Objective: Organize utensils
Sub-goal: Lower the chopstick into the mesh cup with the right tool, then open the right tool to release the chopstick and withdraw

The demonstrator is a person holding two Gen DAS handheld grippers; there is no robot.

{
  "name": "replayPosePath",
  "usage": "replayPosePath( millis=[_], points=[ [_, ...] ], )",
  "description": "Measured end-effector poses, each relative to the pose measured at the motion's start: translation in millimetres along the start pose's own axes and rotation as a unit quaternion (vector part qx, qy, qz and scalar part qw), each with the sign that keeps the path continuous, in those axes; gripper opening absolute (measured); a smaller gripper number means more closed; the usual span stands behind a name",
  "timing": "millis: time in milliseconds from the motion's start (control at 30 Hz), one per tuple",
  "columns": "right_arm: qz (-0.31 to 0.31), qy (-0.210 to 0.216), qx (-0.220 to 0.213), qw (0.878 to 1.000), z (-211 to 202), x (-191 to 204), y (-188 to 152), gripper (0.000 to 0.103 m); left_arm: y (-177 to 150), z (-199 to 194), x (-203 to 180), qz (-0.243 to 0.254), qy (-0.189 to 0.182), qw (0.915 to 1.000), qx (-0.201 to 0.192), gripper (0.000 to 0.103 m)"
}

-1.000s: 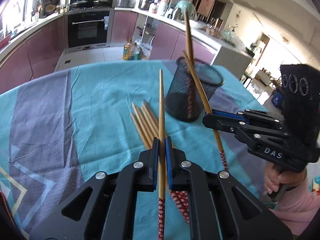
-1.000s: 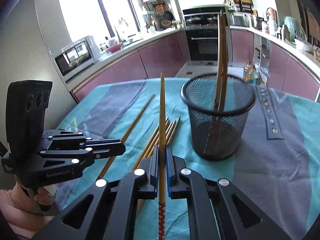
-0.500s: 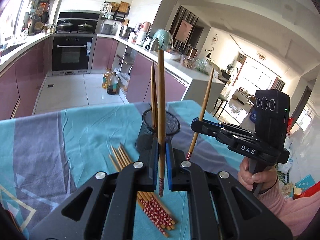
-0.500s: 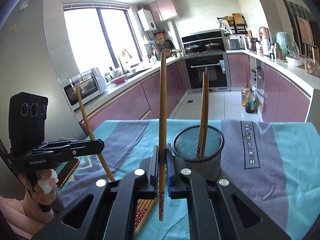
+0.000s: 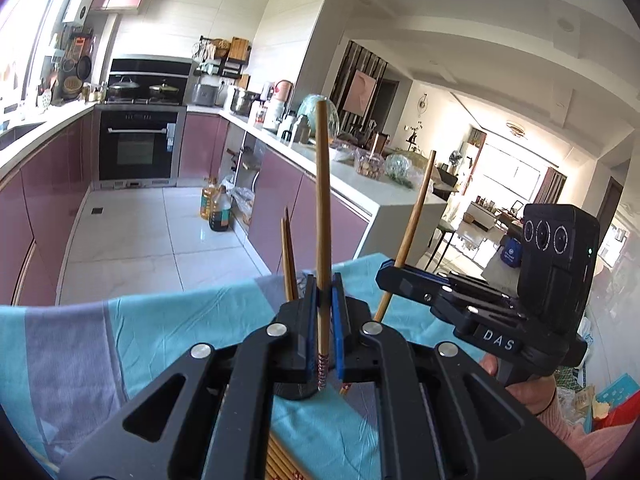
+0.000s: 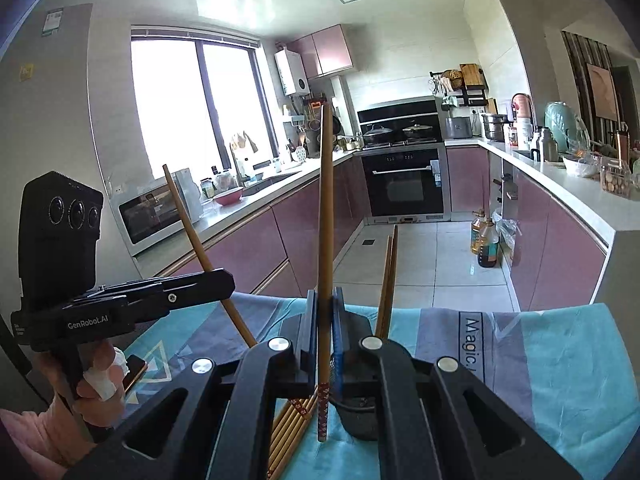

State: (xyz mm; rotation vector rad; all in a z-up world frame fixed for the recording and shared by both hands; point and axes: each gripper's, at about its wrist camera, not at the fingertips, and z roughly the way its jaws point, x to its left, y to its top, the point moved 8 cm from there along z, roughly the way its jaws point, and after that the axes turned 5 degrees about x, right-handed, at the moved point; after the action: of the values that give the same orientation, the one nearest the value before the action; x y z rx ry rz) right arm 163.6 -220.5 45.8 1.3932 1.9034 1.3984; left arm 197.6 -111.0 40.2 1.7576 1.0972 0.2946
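Over the table, above the teal cloth (image 5: 168, 320):
Change: both grippers are higher than a sec ago, each w/ a chopstick lifted clear of the cloth and swung from near-flat to near-upright. View now takes in the kitchen beyond, not the tabletop.
Meaning: pick-up looks done for these two; transfer to the holder appears next. Judgement only.
Left gripper (image 5: 325, 312): clenched on a chopstick (image 5: 322, 200), patterned end down, plain tip up.
Right gripper (image 6: 325, 320): clenched on its own chopstick (image 6: 326, 220), same orientation; patterned end hangs below the pads.
Cross-view: right gripper seen from left cam, stick tilted; left gripper seen from right cam, stick leaning likewise.
Mesh holder (image 6: 356, 420): mostly hidden behind jaws, just ahead of and below both grippers; two chopsticks (image 6: 389, 280) already stand in it.
Loose bundle (image 6: 290, 432): remaining sticks lie on cloth beside the holder, below the right gripper.
Progress: approx. early-mid; several sticks left.
Risk: held sticks could clip the two standing ones at the rim.
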Motion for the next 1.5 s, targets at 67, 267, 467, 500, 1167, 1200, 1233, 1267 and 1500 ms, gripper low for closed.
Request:
replayPosePath(
  millis=[67, 267, 467, 500, 1167, 1200, 1233, 1267, 1500],
  points=[
    [-0.003, -0.005, -0.008, 1.0, 0.7, -2.6, 8.3, 0.006, 8.4, 2.9, -1.2, 0.005, 0.006, 0.9999, -0.006, 0.007],
    [0.0, -0.018, -0.016, 1.0, 7.5, -11.7, 17.3, 0.006, 19.5, 21.9, -0.1, 0.01, 0.027, 0.9996, -0.002, 0.007],
    [-0.001, -0.034, -0.005, 0.999, 22.5, -17.0, 10.2, 0.006, 13.9, 44.8, 6.6, 0.014, 0.049, 0.9986, 0.017, 0.007],
    [0.002, -0.034, -0.003, 0.999, 24.9, -18.3, 8.3, 0.006, 12.6, 47.3, 6.8, 0.015, 0.05, 0.9985, 0.019, 0.007],
    [0.021, -0.043, 0.105, 0.993, 77.8, -34.0, -29.3, 0.006, -24.7, 102.2, 20.1, 0.022, 0.037, 0.9915, 0.123, 0.007],
    [0.023, -0.044, 0.111, 0.993, 80.3, -33.4, -32.1, 0.006, -26.0, 105.3, 21.8, 0.019, 0.036, 0.991, 0.128, 0.007],
    [0.025, -0.044, 0.118, 0.992, 83.7, -34.5, -34.6, 0.006, -26.4, 108.7, 23.7, 0.016, 0.034, 0.9904, 0.133, 0.007],
    [0.027, -0.044, 0.124, 0.991, 86.7, -35.2, -36.7, 0.006, -26.7, 111.2, 25.7, 0.013, 0.033, 0.9903, 0.135, 0.007],
    [0.051, -0.043, 0.136, 0.989, 96.0, -47.6, -46.0, 0.006, -26.3, 124.7, 31.3, 0.004, 0.038, 0.9891, 0.142, 0.008]
  ],
)
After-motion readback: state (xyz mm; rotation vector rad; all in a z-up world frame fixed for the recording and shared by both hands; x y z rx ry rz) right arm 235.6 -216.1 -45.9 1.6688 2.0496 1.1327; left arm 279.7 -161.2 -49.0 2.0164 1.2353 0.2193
